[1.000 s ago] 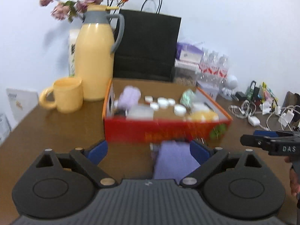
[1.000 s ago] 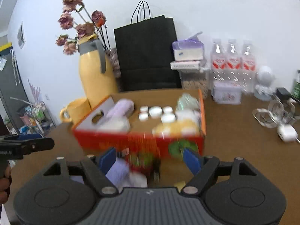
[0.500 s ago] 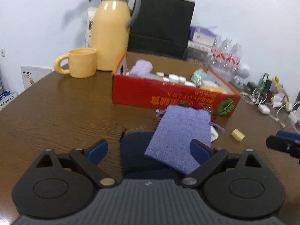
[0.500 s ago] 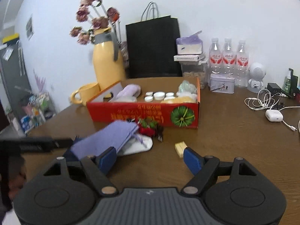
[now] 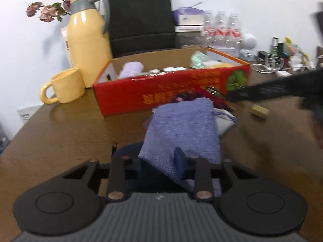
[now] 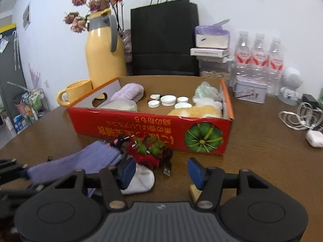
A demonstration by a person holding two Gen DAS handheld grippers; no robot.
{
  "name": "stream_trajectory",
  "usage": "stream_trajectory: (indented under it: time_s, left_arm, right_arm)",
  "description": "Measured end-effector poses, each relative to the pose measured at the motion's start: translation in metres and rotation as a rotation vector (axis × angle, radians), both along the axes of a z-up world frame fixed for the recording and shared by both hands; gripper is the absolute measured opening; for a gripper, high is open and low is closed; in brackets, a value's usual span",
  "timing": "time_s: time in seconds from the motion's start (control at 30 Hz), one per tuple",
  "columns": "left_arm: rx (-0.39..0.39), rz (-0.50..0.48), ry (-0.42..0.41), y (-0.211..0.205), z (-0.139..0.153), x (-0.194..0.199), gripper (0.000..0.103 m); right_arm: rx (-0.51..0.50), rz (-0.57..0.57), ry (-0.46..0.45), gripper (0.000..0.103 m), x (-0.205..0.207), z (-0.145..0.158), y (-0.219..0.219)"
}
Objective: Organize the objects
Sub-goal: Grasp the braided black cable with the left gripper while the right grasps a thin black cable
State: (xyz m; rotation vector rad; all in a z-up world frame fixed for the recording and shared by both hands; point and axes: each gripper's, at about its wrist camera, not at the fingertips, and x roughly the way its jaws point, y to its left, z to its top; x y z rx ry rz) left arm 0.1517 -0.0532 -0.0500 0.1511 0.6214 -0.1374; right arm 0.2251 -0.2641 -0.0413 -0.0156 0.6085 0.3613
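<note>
Left gripper (image 5: 159, 161) jaws closing on the purple pouch (image 5: 181, 125); right gripper (image 6: 159, 170) jaws spread but closing, nothing between, near the red box (image 6: 153, 129).

Lavender woven cloth pouch (image 5: 182, 129), red cardboard box (image 6: 141, 128) with gold lettering, green pumpkin print at its four o'clock, yellow ceramic mug (image 5: 64, 85)

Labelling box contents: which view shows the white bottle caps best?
Right wrist view: the white bottle caps lie in plain sight on the floor of the red box. In the left wrist view only a few cap tops peek above the box's front wall.
</note>
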Motion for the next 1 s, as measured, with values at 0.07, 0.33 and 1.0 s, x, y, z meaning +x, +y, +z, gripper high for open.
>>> stream_trajectory:
  time_s: [0.07,0.33,1.0]
  left_arm:
    - [-0.05,-0.115,0.026,0.0,0.005,-0.011,0.026]
    - [-0.243,-0.171,0.022,0.039,0.044,0.019,0.072]
    - [-0.219,-0.117,0.141,0.038,0.003,0.114,0.017]
  right_arm:
    - [0.027,0.012,0.019,0.057,0.012,-0.006,0.002]
    - [0.095,-0.001,0.038,0.057,0.024,-0.004,-0.007]
    - [0.031,0.083,0.075,0.021,0.036,-0.03,0.011]
